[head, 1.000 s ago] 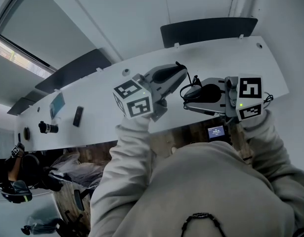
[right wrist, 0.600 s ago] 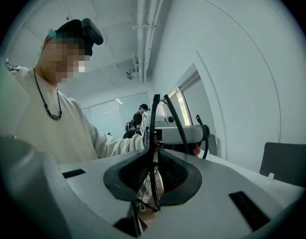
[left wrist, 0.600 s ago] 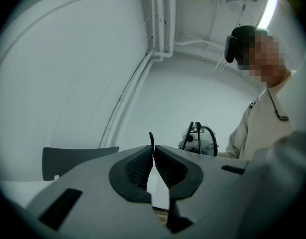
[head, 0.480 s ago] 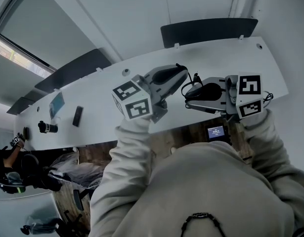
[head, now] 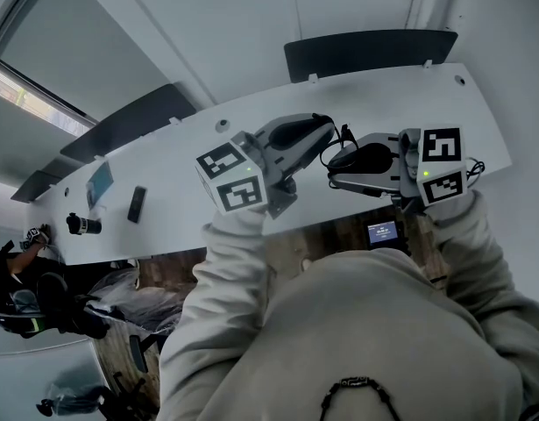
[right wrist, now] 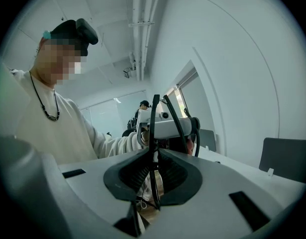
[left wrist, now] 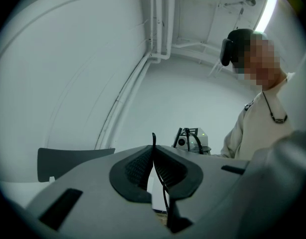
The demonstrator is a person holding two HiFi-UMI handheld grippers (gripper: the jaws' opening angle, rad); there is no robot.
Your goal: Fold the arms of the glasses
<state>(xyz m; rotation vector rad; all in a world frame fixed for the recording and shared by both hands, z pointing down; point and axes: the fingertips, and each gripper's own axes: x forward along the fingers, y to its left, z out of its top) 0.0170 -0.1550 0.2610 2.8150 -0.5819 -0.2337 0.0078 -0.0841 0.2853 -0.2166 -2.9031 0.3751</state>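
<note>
A pair of thin black-rimmed glasses (head: pixel 337 150) hangs in the air between my two grippers, above a long white table (head: pixel 444 103). My left gripper (head: pixel 324 133) is shut on one thin black arm (left wrist: pixel 153 142), which sticks up between the ribbed pads (left wrist: pixel 139 167). My right gripper (head: pixel 336 172) faces it and is shut on the black rim of the glasses (right wrist: pixel 154 128). In the left gripper view the right gripper (left wrist: pixel 191 141) shows just beyond the jaws. The lenses and the second arm are hard to make out.
On the table's left part lie a dark phone (head: pixel 138 205), a bluish card (head: pixel 100 185) and a small black cylinder (head: pixel 83 225). Dark chair backs (head: pixel 367 53) stand along the far side. Another person (head: pixel 24 288) is at the far left.
Both grippers stay where they were, still holding the glasses; the right one has shifted only slightly. The person at the far left has moved.
</note>
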